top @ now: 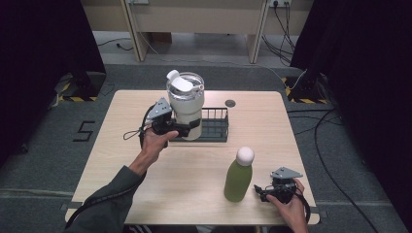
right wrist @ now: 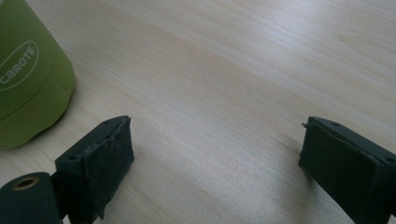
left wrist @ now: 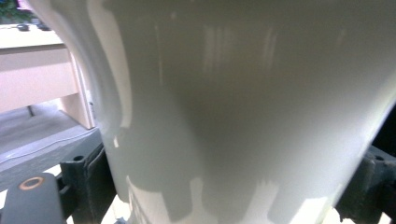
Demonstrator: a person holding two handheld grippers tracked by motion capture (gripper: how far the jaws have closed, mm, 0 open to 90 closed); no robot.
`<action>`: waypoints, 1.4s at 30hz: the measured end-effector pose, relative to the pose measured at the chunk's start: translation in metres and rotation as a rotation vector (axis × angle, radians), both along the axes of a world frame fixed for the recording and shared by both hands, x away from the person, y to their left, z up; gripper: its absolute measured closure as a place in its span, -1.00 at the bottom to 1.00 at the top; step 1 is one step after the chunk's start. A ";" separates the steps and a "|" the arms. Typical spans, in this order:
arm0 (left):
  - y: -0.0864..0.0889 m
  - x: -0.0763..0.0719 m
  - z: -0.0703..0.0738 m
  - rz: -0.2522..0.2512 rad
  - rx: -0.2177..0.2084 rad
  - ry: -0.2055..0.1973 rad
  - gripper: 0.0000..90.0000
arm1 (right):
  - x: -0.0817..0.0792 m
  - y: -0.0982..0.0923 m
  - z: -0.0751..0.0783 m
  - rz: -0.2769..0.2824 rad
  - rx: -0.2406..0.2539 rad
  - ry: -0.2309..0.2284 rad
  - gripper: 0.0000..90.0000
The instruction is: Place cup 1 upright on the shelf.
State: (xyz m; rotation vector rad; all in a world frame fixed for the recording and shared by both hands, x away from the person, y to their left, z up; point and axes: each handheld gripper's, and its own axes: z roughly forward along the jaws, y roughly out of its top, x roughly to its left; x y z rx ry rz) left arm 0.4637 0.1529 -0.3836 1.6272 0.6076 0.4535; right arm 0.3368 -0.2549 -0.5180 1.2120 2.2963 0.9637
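We see the white tumbler [top: 186, 104] upright at the left end of the black wire rack [top: 215, 127], clamped low on its body by the left gripper [top: 187, 128]. The left gripper view shows its wall [left wrist: 243, 107] between both jaws. The right gripper [top: 262, 190] gapes, empty, beside the green bottle [top: 239, 174]; its view adds the bottle's lettering [right wrist: 18, 65].

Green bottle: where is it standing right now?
In the high view the green bottle stands upright near the table's front edge, right of centre, just left of the open right gripper and untouched by it.
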 end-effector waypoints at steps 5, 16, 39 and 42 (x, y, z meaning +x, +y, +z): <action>0.010 0.012 0.003 0.040 0.013 0.002 -0.75 | 0.000 0.000 0.000 -0.001 -0.001 0.001 -0.79; 0.013 0.033 0.002 0.086 -0.021 0.015 -0.75 | 0.000 0.000 0.000 -0.001 0.000 0.002 -0.79; 0.011 0.063 -0.007 0.153 0.009 0.032 -0.75 | 0.002 0.001 0.000 0.009 -0.004 0.000 -0.81; 0.012 0.065 -0.009 0.158 0.004 0.029 -0.75 | 0.002 0.001 0.000 0.009 -0.004 0.000 -0.81</action>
